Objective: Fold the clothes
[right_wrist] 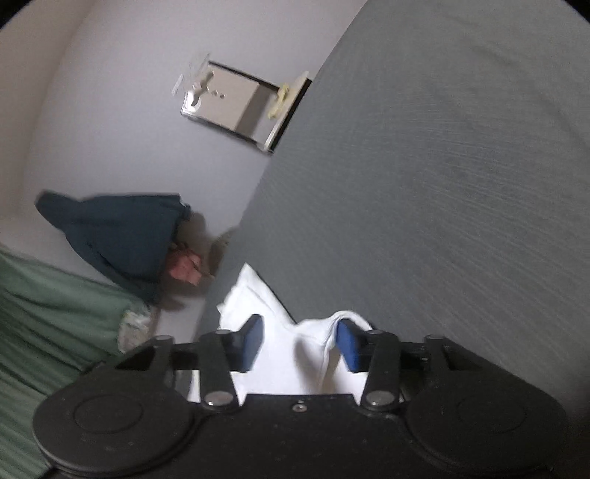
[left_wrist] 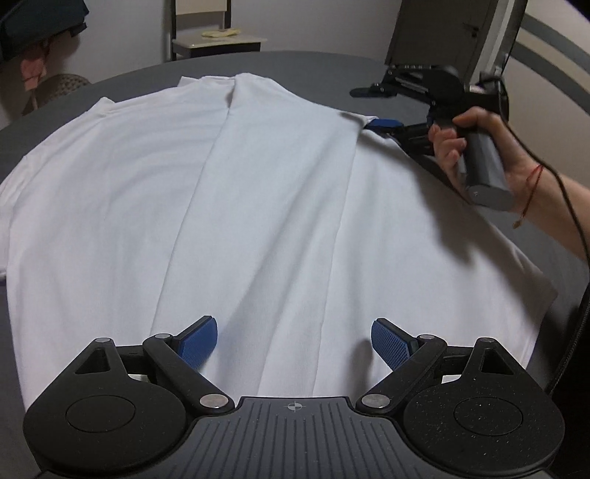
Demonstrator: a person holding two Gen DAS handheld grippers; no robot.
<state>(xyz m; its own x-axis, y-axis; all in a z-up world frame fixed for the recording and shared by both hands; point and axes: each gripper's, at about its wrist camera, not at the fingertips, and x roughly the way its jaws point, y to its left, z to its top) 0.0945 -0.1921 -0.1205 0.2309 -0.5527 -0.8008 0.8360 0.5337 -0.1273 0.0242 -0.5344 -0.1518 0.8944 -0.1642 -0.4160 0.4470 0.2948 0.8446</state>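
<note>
A white t-shirt (left_wrist: 258,206) lies spread over the grey table (left_wrist: 317,68), with long lengthwise creases down its middle. My left gripper (left_wrist: 295,342) hovers open over the shirt's near edge, nothing between its blue pads (left_wrist: 199,341). At the shirt's far right corner a hand (left_wrist: 490,147) holds my right gripper (left_wrist: 376,108), open, with one finger above the cloth and the lower blue pad at the cloth's edge. In the right wrist view the right gripper (right_wrist: 300,342) is open with a raised bit of the white t-shirt (right_wrist: 309,346) between its pads, untouched by them as far as I can see.
A chair (left_wrist: 217,40) with a yellow item stands behind the table. Dark clothes (left_wrist: 40,25) hang at the far left, and a grey cabinet (left_wrist: 450,33) rises at the far right. A cable (left_wrist: 568,206) trails from the right gripper. Green fabric (right_wrist: 44,313) lies off the table.
</note>
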